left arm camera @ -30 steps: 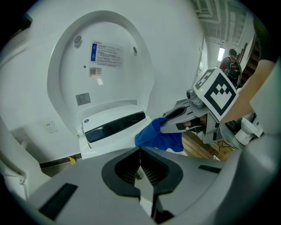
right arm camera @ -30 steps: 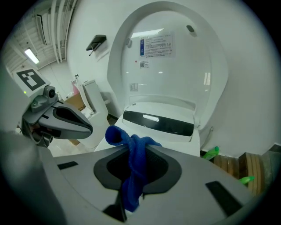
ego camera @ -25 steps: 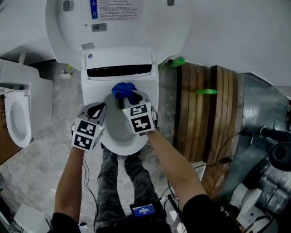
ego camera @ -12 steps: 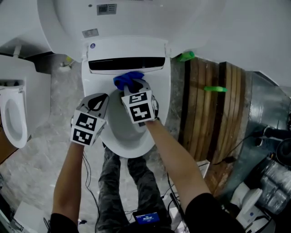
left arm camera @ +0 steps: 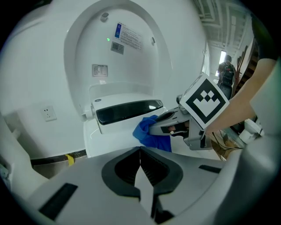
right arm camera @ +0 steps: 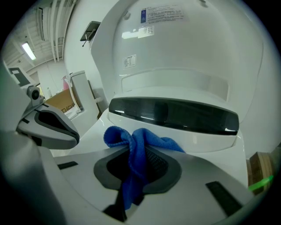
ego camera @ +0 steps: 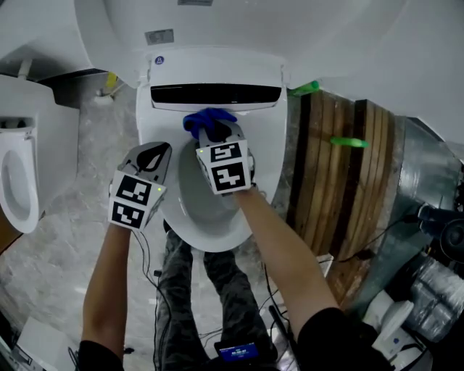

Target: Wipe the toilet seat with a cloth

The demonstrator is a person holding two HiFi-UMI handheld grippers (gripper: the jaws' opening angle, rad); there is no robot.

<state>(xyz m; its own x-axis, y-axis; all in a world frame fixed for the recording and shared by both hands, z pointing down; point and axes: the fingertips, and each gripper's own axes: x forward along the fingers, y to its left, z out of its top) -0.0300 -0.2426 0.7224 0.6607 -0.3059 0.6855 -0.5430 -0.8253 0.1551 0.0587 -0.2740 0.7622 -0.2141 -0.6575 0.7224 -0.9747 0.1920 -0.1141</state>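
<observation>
A white toilet stands with its lid [ego camera: 217, 22] raised and its seat [ego camera: 270, 148] down. My right gripper [ego camera: 212, 136] is shut on a blue cloth [ego camera: 205, 119], which bunches out of the jaws over the rear of the seat, just before the dark strip [ego camera: 216, 96]. In the right gripper view the cloth [right arm camera: 137, 140] hangs down between the shut jaws. In the left gripper view the cloth [left arm camera: 147, 132] sits low against the seat; contact is unclear. My left gripper [ego camera: 161, 150] hovers over the seat's left side, shut and empty, its jaws [left arm camera: 140, 154] meeting.
Another white toilet [ego camera: 22, 181] stands at the left. Upright wooden planks [ego camera: 326, 181] with a green object [ego camera: 348, 143] flank the toilet's right side, and grey ducting [ego camera: 417, 174] lies beyond. The person's legs [ego camera: 210, 290] and cables are on the floor below the bowl.
Both grippers have sunk closer to the seat and moved toward its rear. The cloth now sits right before the dark strip. Both stay shut.
</observation>
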